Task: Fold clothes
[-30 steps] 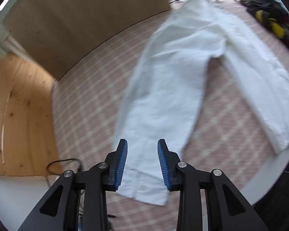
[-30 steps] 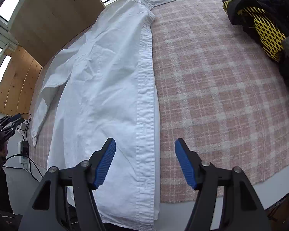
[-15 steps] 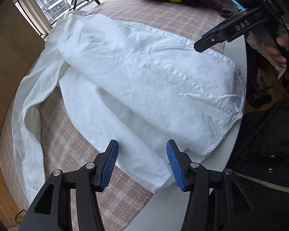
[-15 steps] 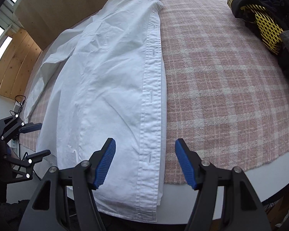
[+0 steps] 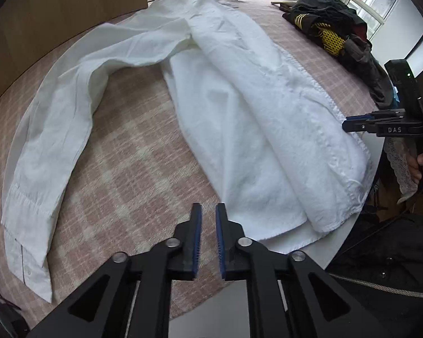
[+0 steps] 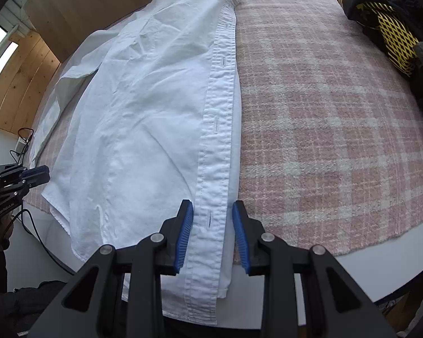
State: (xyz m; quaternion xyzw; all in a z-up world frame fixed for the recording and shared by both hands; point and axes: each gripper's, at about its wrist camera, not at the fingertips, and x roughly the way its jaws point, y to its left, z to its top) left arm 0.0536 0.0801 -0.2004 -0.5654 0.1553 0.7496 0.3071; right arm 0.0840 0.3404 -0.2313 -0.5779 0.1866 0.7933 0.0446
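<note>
A white button-up shirt (image 5: pixel 239 112) lies on a pink plaid cloth (image 5: pixel 132 169), one long sleeve (image 5: pixel 56 140) spread out to the left. My left gripper (image 5: pixel 208 211) hovers just left of the shirt's lower hem, its blue pads nearly together with nothing between them. In the right wrist view the shirt (image 6: pixel 155 112) runs away from me. There my right gripper (image 6: pixel 213 211) is open and straddles the button placket (image 6: pixel 220 129) near the hem. The right gripper (image 5: pixel 346 124) also shows at the shirt's far edge, and the left gripper (image 6: pixel 39 174) at the left.
A heap of dark and yellow-black clothes (image 5: pixel 330 28) sits at the table's far right corner (image 6: pixel 389 28). The white table edge (image 6: pixel 380 259) runs close to the hem. A person's hand (image 5: pixel 417 166) holds the right gripper. Cables (image 6: pixel 22 140) hang on the left.
The left gripper swung from the sleeve cuff to the shirt's lower hem and its fingers closed up. The right gripper moved onto the placket at the hem and its fingers narrowed.
</note>
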